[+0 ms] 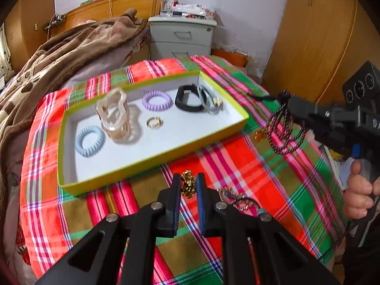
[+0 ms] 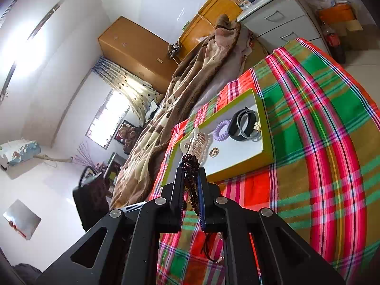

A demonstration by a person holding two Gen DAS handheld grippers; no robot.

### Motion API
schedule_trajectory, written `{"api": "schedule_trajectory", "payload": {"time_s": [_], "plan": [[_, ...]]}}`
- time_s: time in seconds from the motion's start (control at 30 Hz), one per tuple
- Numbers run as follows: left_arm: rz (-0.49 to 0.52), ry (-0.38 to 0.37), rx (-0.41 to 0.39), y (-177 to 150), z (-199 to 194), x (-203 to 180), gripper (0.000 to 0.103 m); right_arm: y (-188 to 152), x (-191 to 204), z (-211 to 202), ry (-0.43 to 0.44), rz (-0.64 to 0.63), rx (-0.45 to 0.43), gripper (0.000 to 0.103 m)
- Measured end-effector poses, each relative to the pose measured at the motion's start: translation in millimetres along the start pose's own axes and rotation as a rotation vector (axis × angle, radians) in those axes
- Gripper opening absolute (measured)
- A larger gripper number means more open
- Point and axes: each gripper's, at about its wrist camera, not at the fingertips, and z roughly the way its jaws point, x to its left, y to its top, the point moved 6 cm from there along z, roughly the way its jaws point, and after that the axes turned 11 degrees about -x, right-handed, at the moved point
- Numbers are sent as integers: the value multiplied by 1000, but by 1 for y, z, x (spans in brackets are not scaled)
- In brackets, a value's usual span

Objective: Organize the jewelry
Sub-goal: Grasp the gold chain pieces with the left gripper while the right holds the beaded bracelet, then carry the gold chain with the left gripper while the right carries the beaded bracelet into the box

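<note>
Left claw [image 1: 188, 185] pinches gold trinket [image 1: 188, 184], perhaps chain; right claw [image 2: 191, 178] grips bead strand [image 2: 191, 168] beside tray edge [image 1: 152, 159].

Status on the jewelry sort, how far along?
Done: seven pieces lie in the tray, among them the blue coil tie and gold ring. In hand: left gripper grips a gold chain; right gripper a dark bead bracelet. Left: a tangled bracelet on the cloth.
</note>
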Motion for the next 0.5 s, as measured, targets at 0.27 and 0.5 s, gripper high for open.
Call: {"api": "schedule_trajectory", "payload": {"time_s": [0.27, 0.5], "plan": [[-20, -10, -59, 34, -9, 15, 13, 12, 9, 11, -9, -38, 3, 10], [-58, -19, -75, 57, -2, 33, 13, 24, 10, 30, -38, -70, 19, 10]]}}
